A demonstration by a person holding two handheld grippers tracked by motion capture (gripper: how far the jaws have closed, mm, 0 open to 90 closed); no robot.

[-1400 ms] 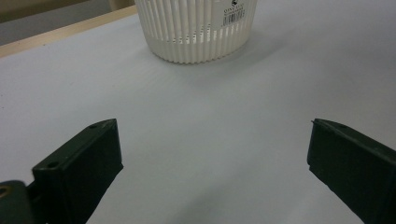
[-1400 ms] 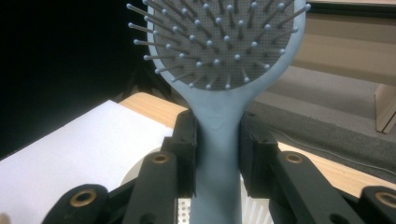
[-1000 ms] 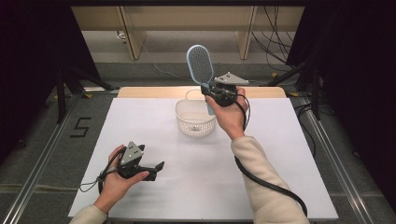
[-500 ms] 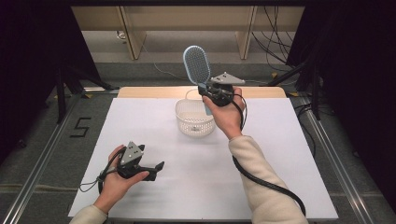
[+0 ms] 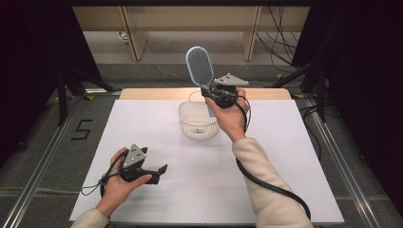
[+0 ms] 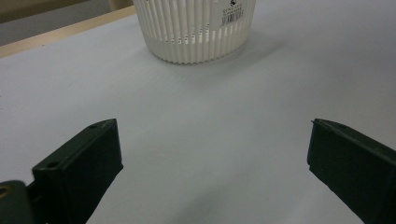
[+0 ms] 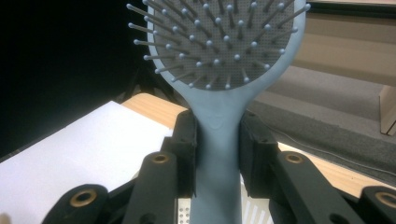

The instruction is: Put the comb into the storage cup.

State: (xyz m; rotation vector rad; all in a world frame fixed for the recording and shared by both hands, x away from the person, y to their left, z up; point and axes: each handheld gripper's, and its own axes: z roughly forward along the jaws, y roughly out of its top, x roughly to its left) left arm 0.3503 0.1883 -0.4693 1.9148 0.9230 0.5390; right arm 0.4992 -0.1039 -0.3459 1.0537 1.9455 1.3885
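- Your right tool (image 5: 212, 91) is clenched on the handle of the pale blue oval hairbrush with grey bristle pins (image 5: 199, 65); in the right gripper view both black jaws press flat against the handle's two sides, just below the neck of the brush (image 7: 219, 60).
- The brush head stands above that tool, nearly upright with a slight lean to your left, and its bristle face is turned toward the tool's camera.
- The low end of the handle hangs down past the jaws, over the white slatted plastic basket (image 5: 196, 121).
- That round basket sits on the white-topped bench (image 5: 285, 156) directly below your right tool, open side up. You cannot tell whether the handle tip touches its rim.
- Your left tool (image 5: 159, 171) is released: in the left gripper view its two dark jaws stand wide apart with bare white bench between them, nothing gripped.
- It rests low on the bench near your edge, well apart from the right tool, jaws pointing toward the basket (image 6: 196, 28).
- From the left tool, the basket is ahead, its slatted wall and a small barcode label facing you.
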